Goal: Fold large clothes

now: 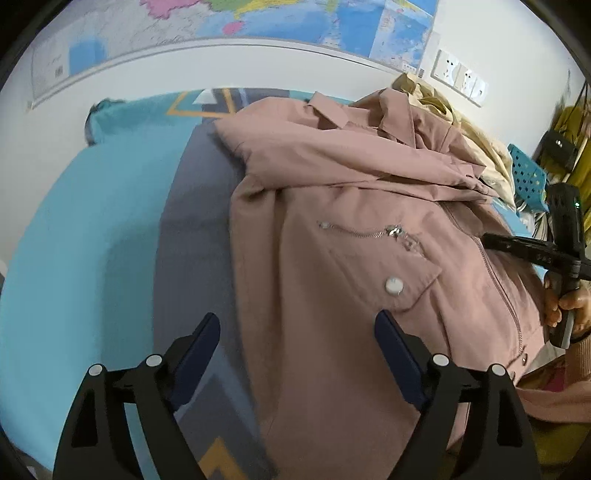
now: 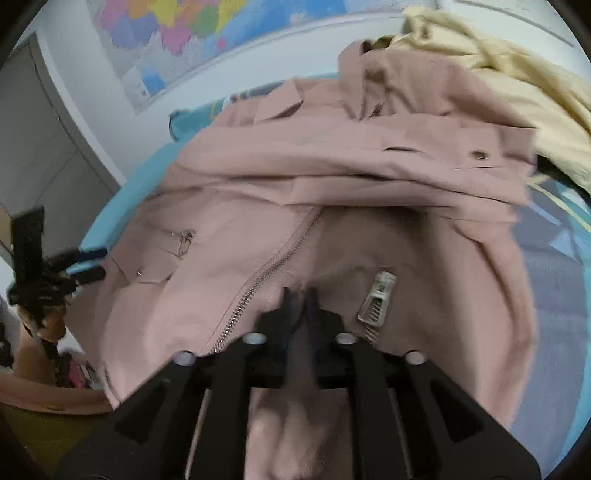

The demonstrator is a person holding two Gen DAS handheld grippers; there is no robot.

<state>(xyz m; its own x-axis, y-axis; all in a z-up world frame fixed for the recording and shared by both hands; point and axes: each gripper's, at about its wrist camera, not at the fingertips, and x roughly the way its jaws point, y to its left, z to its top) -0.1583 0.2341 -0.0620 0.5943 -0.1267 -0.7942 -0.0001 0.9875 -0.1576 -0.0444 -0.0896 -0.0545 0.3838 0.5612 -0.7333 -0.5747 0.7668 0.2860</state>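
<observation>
A large dusty-pink jacket (image 1: 332, 229) lies front up on the bed, its sleeves folded across the chest; it fills the right wrist view (image 2: 295, 192). My left gripper (image 1: 297, 332) is open and empty, hovering over the jacket's left hem edge near a snap-button pocket (image 1: 393, 285). My right gripper (image 2: 300, 295) is shut on a pinch of the jacket's front fabric beside the zipper (image 2: 266, 273). The right gripper also shows at the right edge of the left wrist view (image 1: 532, 247), and the left gripper at the left of the right wrist view (image 2: 86, 264).
The bed has a teal and grey-blue cover (image 1: 92, 240). A cream-yellow garment (image 2: 517, 85) is heaped beyond the jacket's collar. A wall map (image 1: 258, 22) and wall sockets (image 1: 461, 75) are behind. A blue perforated basket (image 1: 528, 177) stands at the right.
</observation>
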